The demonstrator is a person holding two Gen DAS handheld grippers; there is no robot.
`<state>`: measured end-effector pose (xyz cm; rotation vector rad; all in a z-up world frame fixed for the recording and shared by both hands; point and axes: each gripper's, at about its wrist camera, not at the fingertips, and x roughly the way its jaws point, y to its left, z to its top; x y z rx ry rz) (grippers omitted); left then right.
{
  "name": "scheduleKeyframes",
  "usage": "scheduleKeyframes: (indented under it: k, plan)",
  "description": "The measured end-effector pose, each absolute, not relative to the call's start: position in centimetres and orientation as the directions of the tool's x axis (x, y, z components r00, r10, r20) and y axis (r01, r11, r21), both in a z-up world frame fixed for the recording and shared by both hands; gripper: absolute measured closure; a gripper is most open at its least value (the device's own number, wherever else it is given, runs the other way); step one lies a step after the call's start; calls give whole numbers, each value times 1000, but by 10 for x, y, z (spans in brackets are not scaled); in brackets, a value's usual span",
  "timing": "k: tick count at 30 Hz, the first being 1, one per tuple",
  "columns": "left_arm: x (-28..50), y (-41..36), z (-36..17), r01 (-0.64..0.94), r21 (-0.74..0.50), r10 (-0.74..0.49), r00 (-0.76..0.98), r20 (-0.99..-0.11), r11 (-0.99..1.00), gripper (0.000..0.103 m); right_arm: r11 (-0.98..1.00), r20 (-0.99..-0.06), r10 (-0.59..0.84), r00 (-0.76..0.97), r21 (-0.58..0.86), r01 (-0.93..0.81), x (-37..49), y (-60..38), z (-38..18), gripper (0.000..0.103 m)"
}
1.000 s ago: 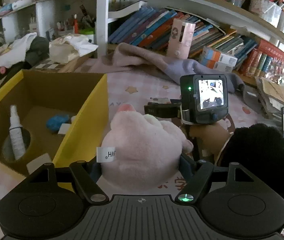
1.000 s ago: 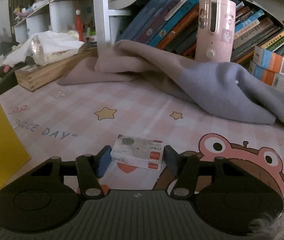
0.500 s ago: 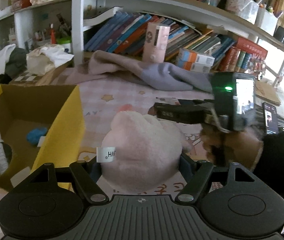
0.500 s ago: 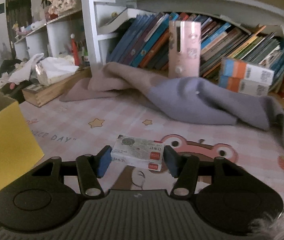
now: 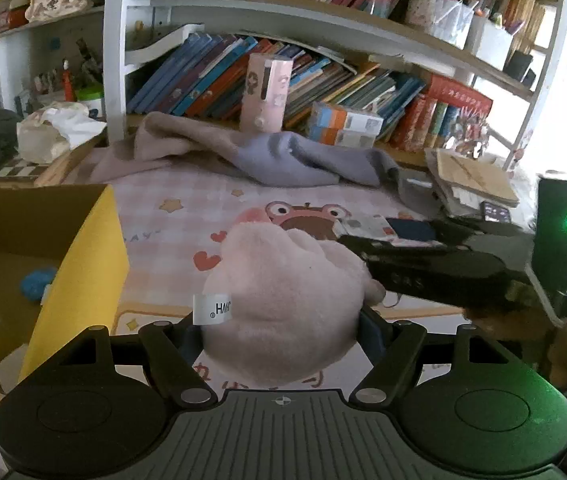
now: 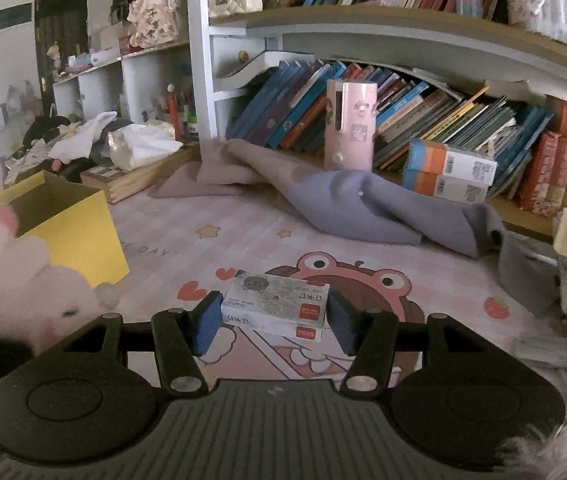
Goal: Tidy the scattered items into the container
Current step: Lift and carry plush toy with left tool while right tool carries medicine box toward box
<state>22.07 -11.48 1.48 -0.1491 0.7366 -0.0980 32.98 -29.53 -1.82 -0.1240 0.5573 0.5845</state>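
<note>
We find the left gripper (image 5: 279, 326) clamped on a soft, light pink plush toy (image 5: 283, 300) beside the yellow box (image 5: 79, 264), and the right gripper (image 6: 273, 322) pinching a rigid staple box (image 6: 277, 304) by its short ends above the mat.

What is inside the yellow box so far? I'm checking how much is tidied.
In the yellow box, a blue item lies on the floor; a white object shows at the left edge. The near wall hides the rest.

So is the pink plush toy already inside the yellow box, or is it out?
Out. The pink plush toy sits clamped in the left gripper, beside the yellow box.
</note>
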Motion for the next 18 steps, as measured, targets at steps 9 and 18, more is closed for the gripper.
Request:
scheduleKeyframes:
  k: [9, 18]
  plan:
    - [209, -101, 20, 63, -224, -192, 764, -616, 972, 28, 868, -573, 437, 693, 68, -491, 290, -310, -6, 49]
    - [183, -76, 27, 169, -288, -309, 768, -561, 943, 28, 916, -579, 351, 736, 51, -397, 240, -294, 8, 49]
